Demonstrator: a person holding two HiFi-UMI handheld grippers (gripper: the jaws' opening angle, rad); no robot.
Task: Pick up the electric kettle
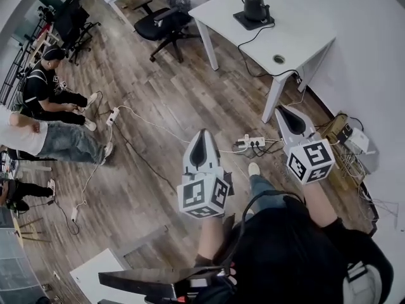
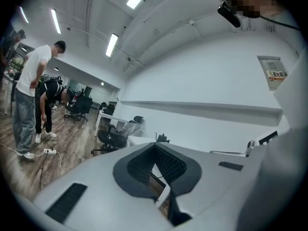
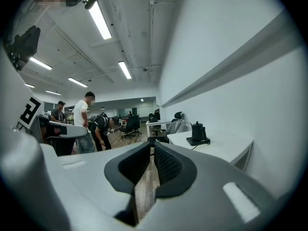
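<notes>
Pointing level toward the kettle [image 1: 255, 6]: left gripper [image 1: 202, 133], right gripper [image 1: 280, 109], jaws together.

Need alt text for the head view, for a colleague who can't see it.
The left gripper and right gripper are shut and empty above a wood floor. Ahead stands a white desk, where the black electric kettle sits on its base. A black office chair stands left of the desk; people are at the far left.

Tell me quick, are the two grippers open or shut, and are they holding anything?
Left grey gripper: jaws shut, holding nothing.
Right grey gripper: jaws shut, holding nothing.
</notes>
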